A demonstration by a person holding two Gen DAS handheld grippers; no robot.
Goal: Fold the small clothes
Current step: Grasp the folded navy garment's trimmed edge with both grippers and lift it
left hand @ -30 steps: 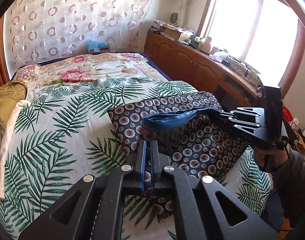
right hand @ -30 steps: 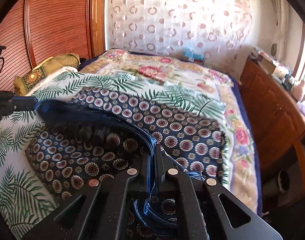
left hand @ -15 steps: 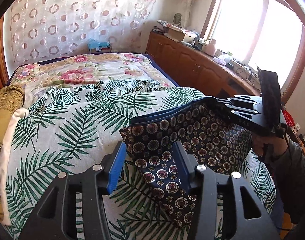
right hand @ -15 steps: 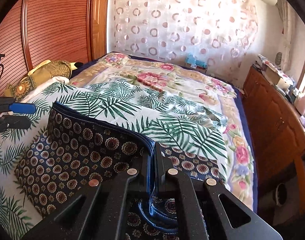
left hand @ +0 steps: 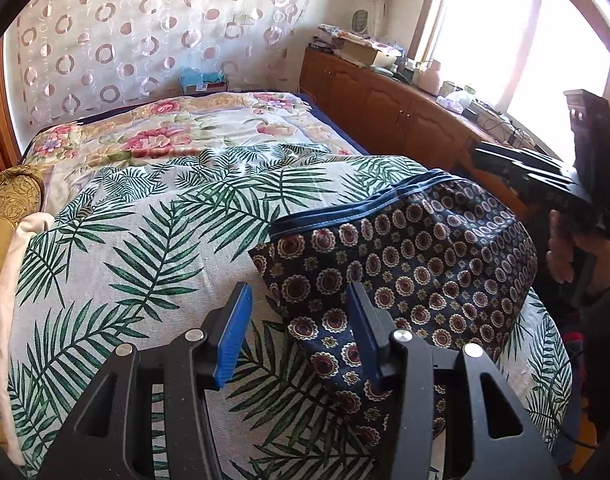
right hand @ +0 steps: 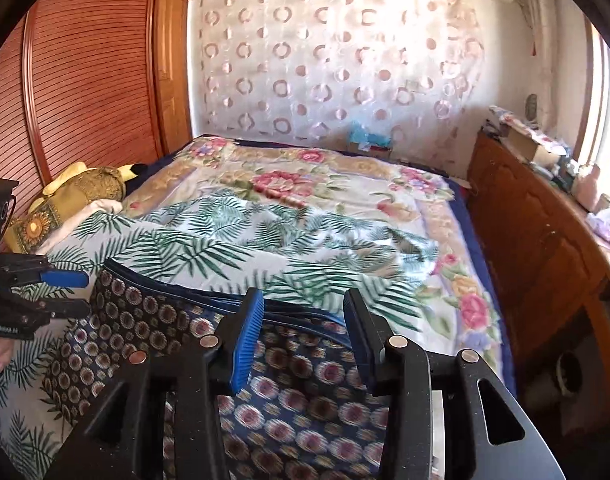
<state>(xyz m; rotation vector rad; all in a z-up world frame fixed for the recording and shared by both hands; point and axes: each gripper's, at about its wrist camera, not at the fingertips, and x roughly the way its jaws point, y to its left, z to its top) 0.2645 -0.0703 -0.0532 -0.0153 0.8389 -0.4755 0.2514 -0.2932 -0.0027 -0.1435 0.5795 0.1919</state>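
Observation:
A small navy garment with round flower medallions and a blue waistband [left hand: 409,256] lies folded on the palm-leaf sheet [left hand: 117,264]. It also shows in the right wrist view [right hand: 153,328]. My left gripper [left hand: 299,332] is open and empty, just above the garment's near left corner. My right gripper [right hand: 303,336] is open and empty above the garment's waistband end. The right gripper shows in the left wrist view [left hand: 521,172], raised at the garment's far right. The left gripper shows in the right wrist view [right hand: 71,294], open at the garment's left edge.
A floral quilt [left hand: 177,136] covers the far half of the bed. A yellow pillow [left hand: 5,200] lies at the left. A wooden cabinet [left hand: 385,108] with clutter runs along the right under the window. A slatted wooden headboard [right hand: 77,80] stands at the left.
Both grippers held the garment's waistband up a second ago. The left let go first, then the right. The garment now lies folded on the bed and both grippers have drawn back.

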